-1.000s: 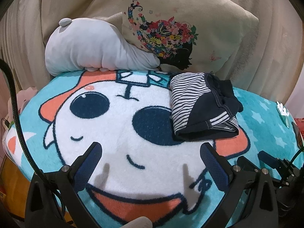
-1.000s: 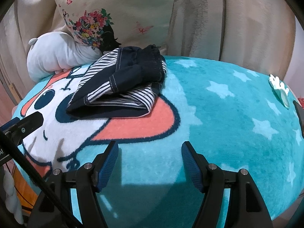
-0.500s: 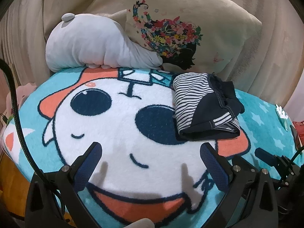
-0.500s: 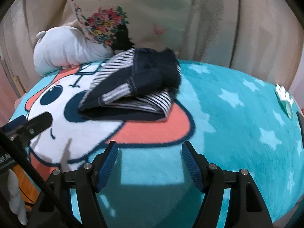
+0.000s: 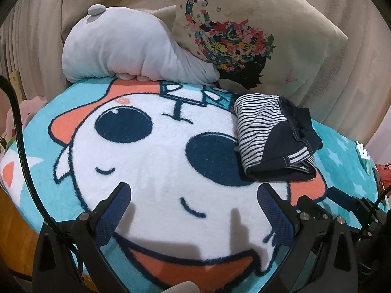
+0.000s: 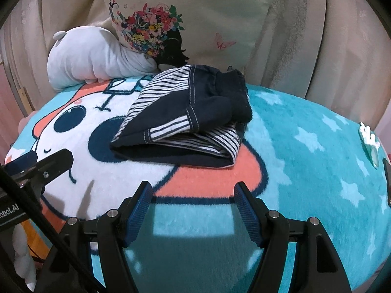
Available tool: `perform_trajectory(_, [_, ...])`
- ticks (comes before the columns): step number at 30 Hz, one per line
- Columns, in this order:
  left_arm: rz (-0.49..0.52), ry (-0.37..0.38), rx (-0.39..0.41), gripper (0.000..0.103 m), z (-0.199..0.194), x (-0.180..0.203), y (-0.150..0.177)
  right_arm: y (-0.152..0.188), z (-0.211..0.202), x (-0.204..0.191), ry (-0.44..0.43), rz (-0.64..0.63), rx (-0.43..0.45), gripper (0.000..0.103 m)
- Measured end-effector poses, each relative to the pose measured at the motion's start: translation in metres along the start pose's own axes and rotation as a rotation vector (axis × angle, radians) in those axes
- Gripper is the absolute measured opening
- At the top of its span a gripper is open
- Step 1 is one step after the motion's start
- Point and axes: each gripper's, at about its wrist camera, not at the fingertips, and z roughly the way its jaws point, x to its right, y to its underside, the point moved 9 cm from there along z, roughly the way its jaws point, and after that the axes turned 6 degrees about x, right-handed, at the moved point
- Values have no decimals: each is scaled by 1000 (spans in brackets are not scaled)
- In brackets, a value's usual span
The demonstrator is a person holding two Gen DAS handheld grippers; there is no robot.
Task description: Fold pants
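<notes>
The pants, navy with white-and-navy striped parts, lie folded in a small bundle on the cartoon-print blanket. In the right wrist view the pants sit just beyond my fingers. My left gripper is open and empty, held above the blanket to the near left of the bundle. My right gripper is open and empty, in front of the bundle and not touching it. The left gripper's finger shows at the left edge of the right wrist view.
A grey plush toy and a beige flower-print pillow lean against the beige curtain behind the blanket. A small white-and-teal object lies at the blanket's right edge. The blanket's teal star area spreads to the right.
Both grippers have drawn back and risen a little, so the folded pants sit slightly farther away. The pants lie still. Both stay open.
</notes>
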Motion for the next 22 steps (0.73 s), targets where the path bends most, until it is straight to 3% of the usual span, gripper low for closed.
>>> perform_trajectory(22, [21, -2, 20, 103, -14, 11, -1, 1, 4, -15, -22, -22, -4, 73])
